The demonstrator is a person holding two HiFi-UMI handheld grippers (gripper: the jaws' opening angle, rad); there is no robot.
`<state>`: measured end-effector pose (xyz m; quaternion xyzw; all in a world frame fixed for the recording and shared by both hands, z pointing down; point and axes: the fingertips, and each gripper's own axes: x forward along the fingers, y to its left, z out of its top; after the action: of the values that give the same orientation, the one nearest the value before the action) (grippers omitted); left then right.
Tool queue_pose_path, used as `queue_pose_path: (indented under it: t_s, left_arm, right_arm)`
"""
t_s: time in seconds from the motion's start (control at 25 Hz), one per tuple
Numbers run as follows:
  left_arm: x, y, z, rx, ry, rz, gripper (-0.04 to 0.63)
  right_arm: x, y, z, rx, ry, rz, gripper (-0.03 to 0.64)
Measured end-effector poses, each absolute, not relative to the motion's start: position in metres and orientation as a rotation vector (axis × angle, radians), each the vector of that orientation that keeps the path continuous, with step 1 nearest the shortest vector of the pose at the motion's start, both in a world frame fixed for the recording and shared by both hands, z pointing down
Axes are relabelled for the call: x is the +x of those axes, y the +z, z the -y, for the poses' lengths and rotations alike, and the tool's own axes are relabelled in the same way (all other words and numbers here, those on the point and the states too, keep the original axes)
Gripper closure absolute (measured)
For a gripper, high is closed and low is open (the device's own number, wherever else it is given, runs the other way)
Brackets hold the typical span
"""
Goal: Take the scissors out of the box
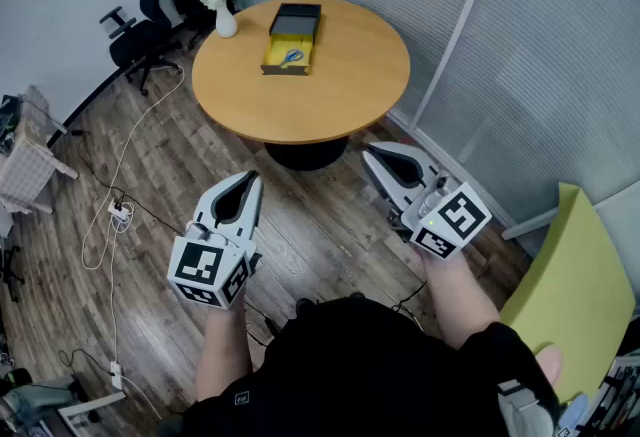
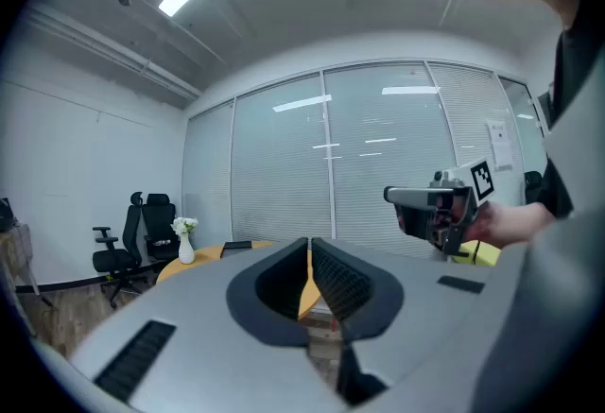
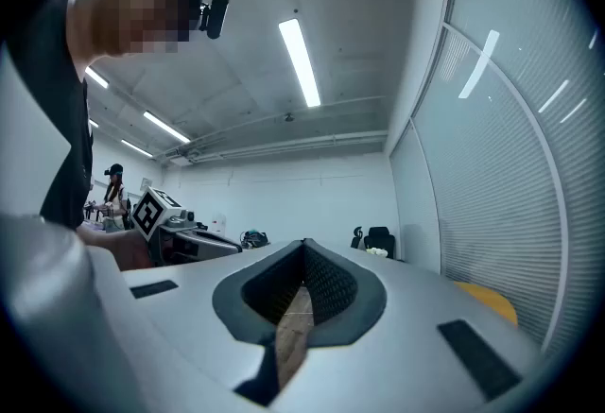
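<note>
Head view: both tongs hang over the floor, well short of the table (image 1: 340, 95), so by my read the approach has not begun. The left gripper (image 1: 251, 178) is clenched, tips meeting with nothing between them, and the right gripper (image 1: 368, 152) is the same, shut and empty. The scissors (image 1: 292, 56) lie inside the yellow box (image 1: 272, 53) on the far part of the table, with the dark lid (image 1: 296, 20) just behind and a vase (image 1: 226, 21) off to the left.

The next move calls for stepping in, parting one set of jaws and coming down on the handles, perhaps with the other gripper steadying the box.

The scissors are tiny from here: I get a blue loop and no clear blades. The left gripper view catches only the table edge and vase, while the right gripper view shows no box at all.
</note>
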<state>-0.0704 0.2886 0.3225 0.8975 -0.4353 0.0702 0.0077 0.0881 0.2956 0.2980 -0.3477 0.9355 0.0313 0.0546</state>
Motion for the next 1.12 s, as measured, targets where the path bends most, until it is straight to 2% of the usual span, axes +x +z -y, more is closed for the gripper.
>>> queue_pose_path:
  t_s: [0.48,1.12]
  left_arm:
    - [-0.09,0.327,-0.288,2.775,0.172,1.381,0.571]
    - [-0.19,0.35,-0.311,2.689,0.136,1.461,0.571]
  right_arm:
    - [0.067,0.308,-0.301,-0.995,0.076,-2.885,0.581]
    - [-0.012,0.334,-0.315,-0.924,0.026,-2.984,0.578]
